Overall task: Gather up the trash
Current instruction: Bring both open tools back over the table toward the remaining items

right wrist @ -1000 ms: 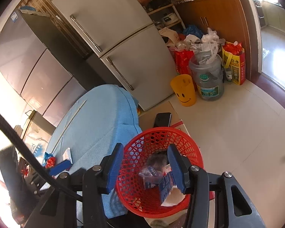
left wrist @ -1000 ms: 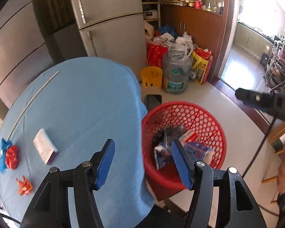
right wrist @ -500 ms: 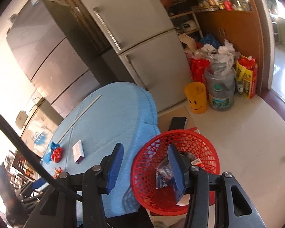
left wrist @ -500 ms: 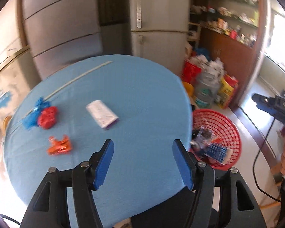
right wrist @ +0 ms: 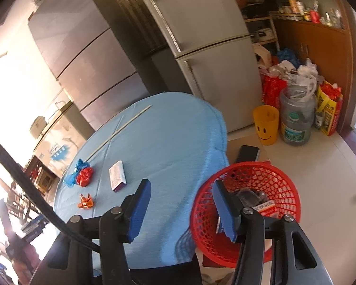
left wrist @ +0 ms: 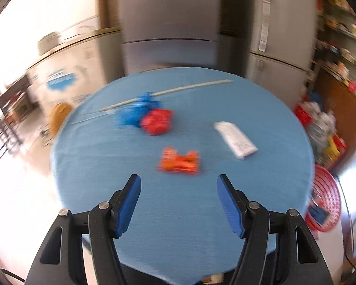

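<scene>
On the round table with a blue cloth [left wrist: 182, 213] lie an orange wrapper [left wrist: 180, 161], a red crumpled bag [left wrist: 157, 124] against a blue one [left wrist: 133, 114], and a small white box [left wrist: 236, 139]. My left gripper [left wrist: 179, 205] is open and empty, just short of the orange wrapper. The red mesh basket [right wrist: 254, 173] stands on the floor to the table's right with several pieces of trash inside. My right gripper [right wrist: 181, 210] is open and empty between the table edge and the basket. The right wrist view also shows the wrapper [right wrist: 85, 201], red bag [right wrist: 85, 177] and box [right wrist: 117, 176].
A long white stick [left wrist: 168, 92] lies across the far side of the table. Fridges [right wrist: 201, 35] stand behind it. A yellow smiley bin [right wrist: 265, 124], a water jug [right wrist: 295, 116] and bags sit on the floor. A phone [right wrist: 248, 154] lies beside the basket.
My left gripper has swung left from over the basket to face the table and the orange wrapper. My right gripper has turned a little left, bringing more of the table into view.
</scene>
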The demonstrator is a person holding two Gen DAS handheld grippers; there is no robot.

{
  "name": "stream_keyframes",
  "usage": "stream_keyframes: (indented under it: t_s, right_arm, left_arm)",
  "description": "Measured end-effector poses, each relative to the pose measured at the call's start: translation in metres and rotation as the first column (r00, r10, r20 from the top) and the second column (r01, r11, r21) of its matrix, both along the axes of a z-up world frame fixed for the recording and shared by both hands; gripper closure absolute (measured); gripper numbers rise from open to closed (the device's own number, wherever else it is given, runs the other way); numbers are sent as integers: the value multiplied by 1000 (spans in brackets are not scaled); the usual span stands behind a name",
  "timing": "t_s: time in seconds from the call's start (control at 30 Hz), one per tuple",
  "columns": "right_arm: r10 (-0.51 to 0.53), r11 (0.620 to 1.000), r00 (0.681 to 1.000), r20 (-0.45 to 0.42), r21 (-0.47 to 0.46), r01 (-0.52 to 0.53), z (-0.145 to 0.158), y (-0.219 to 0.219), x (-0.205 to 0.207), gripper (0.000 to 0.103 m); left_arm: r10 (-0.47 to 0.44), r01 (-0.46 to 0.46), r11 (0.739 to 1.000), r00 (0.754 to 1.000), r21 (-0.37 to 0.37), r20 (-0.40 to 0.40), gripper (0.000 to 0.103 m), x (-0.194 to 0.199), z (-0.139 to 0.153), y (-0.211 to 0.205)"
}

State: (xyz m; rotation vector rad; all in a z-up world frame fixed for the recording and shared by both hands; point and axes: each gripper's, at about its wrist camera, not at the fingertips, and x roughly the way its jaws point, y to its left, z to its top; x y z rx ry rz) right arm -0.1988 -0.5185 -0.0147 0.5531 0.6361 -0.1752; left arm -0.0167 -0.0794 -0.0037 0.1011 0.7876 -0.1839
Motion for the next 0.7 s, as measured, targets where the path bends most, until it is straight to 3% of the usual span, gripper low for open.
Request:
stream_keyframes:
  t_s: [0.13, 0.3, 0.7]
  right_arm:
    - [55, 998, 998, -16, -27, -56, 2, 18, 20, 45]
    - [149, 988, 988, -43, -33, -150, -1, 49, 58, 45]
    - [305, 948, 943, -136, -48, -314, -25, 120, 155, 45]
  left_arm:
    - [115, -115, 993, 993, -15, 8, 35, 14, 2, 45]
    - [186, -186, 982, 982, -20, -12, 34, 30, -7, 73]
    - [142, -141, 990, 988, 20, -56, 34, 107, -21, 84]
